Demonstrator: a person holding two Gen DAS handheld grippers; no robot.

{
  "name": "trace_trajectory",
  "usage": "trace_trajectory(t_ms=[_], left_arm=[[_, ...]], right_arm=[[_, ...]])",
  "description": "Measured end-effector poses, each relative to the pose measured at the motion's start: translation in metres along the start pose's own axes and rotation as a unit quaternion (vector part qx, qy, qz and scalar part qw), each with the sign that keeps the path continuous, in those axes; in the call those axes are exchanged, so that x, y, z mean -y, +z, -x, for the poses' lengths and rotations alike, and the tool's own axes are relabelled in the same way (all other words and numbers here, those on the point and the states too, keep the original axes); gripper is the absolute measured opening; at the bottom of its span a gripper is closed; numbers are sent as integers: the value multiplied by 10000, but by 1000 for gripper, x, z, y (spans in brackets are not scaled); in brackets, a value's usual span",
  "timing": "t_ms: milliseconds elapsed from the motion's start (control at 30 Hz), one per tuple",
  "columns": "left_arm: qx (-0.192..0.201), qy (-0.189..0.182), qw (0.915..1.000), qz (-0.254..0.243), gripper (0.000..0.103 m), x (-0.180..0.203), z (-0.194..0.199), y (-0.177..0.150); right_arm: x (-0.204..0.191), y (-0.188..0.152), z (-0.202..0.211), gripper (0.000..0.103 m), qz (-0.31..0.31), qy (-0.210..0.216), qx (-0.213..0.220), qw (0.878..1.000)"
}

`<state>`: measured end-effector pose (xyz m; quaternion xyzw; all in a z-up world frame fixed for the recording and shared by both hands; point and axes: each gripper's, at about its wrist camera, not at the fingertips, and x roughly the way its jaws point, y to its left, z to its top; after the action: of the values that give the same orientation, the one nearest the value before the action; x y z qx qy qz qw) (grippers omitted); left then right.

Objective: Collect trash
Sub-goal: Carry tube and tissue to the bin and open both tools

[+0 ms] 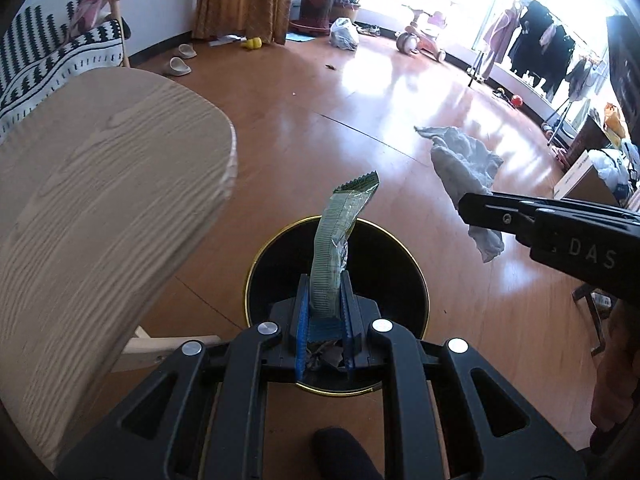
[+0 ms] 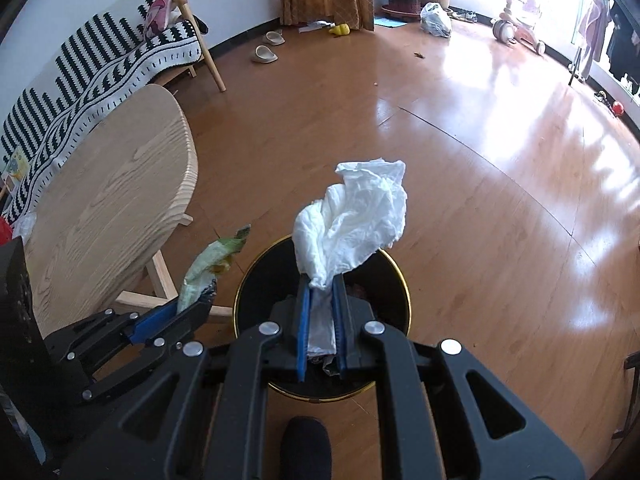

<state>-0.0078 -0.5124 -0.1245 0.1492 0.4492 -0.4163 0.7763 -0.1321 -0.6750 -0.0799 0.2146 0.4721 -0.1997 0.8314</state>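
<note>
My left gripper (image 1: 326, 280) is shut on a green and silver snack wrapper (image 1: 340, 236) that sticks up from between its blue pads. Right under it stands a black round bin (image 1: 394, 256) with a gold rim. My right gripper (image 2: 321, 282) is shut on a crumpled white tissue (image 2: 352, 220), also above the bin (image 2: 260, 280). In the left wrist view the right gripper (image 1: 464, 210) comes in from the right with the tissue (image 1: 460, 168) hanging from it. In the right wrist view the left gripper (image 2: 196, 300) holds the wrapper (image 2: 208, 260) at lower left.
A light wooden round table (image 1: 92, 184) stands left of the bin, its leg (image 2: 160, 276) near the bin. A striped sofa (image 2: 80, 72) lines the far wall. Slippers (image 2: 266, 54), a plastic bag (image 2: 436, 20) and a tricycle (image 2: 516, 28) lie far off on the wooden floor.
</note>
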Motion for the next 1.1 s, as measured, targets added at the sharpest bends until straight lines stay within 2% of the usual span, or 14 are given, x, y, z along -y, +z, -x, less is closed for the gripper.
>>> trace_trajectory(t_ms=[233, 300, 333, 367, 667, 967, 1000, 1067, 1100], left_arm=[[-141, -115, 9998, 47, 17, 0, -11, 4], [-165, -81, 9998, 36, 30, -1, -13, 4], [-156, -59, 9999, 44, 45, 0, -13, 5], [-131, -50, 9999, 57, 52, -1, -13, 5], [-14, 43, 9999, 137, 55, -7, -3, 7], [173, 147, 9993, 296, 63, -22, 16, 10], [195, 156, 9992, 318, 64, -25, 19, 9], [261, 209, 9987, 376, 65, -33, 27, 10], [281, 153, 9987, 394, 66, -36, 30, 9]], right_arm=[[-2, 6, -2, 11, -60, -5, 22, 10000], [-2, 5, -2, 11, -61, -4, 20, 10000], [-2, 5, -2, 11, -58, -1, 13, 10000], [-5, 5, -2, 11, -60, 0, 8, 10000], [-5, 5, -5, 11, 0, 32, -52, 10000], [-11, 6, -10, 12, 22, 11, -98, 9999], [-13, 6, -11, 16, 29, 10, -105, 9999], [-16, 6, -12, 36, 52, 2, -116, 9999], [-18, 6, -12, 51, 65, -7, -92, 9999]])
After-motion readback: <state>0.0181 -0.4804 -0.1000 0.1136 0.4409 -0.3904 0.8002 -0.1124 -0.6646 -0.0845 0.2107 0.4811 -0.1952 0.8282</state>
